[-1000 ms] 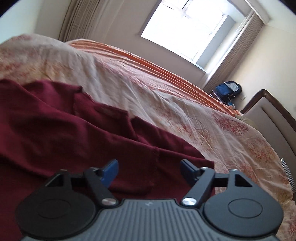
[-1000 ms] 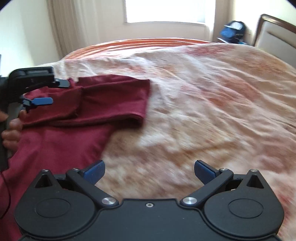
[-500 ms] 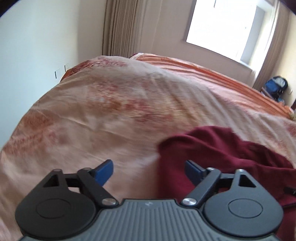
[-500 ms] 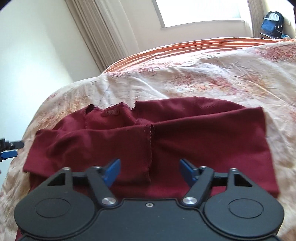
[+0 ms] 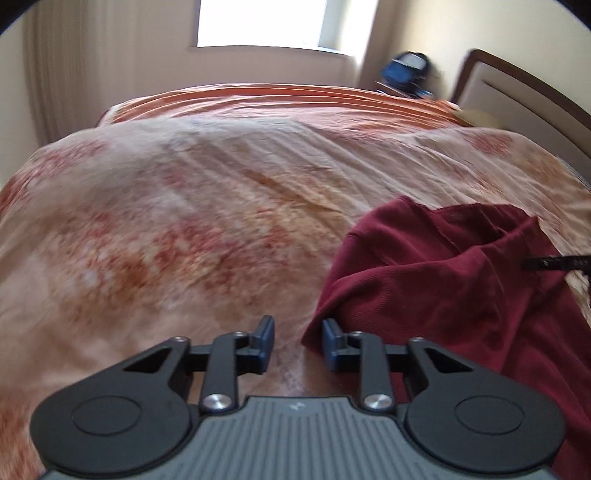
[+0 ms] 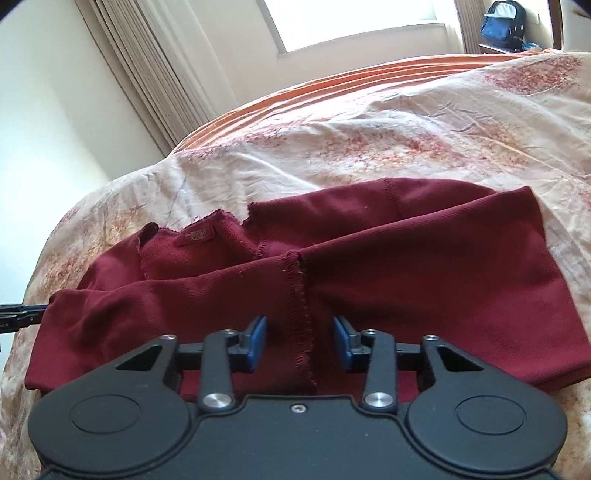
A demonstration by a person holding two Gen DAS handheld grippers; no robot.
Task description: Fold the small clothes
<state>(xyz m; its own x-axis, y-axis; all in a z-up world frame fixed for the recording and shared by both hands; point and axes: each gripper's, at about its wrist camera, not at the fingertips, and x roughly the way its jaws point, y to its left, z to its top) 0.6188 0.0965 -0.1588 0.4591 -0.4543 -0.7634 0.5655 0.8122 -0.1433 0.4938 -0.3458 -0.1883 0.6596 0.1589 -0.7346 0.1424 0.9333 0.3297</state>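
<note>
One bed [image 6: 424, 110] with a floral peach cover fills both views. Maroon garment [image 6: 332, 266] lies on it, partly folded, sleeves crossed over the body, neck label facing up. Left hand-held gripper [image 5: 298, 343] sits low at the garment's left corner; jaws partly apart, corner tip just inside the gap, not pinched. Right hand-held gripper [image 6: 299, 343] sits over the near edge, jaws apart and straddling a raw sleeve hem, nothing clamped. Blue backpack [image 6: 502, 20] by the window, well apart. Left view is motion-blurred.
</note>
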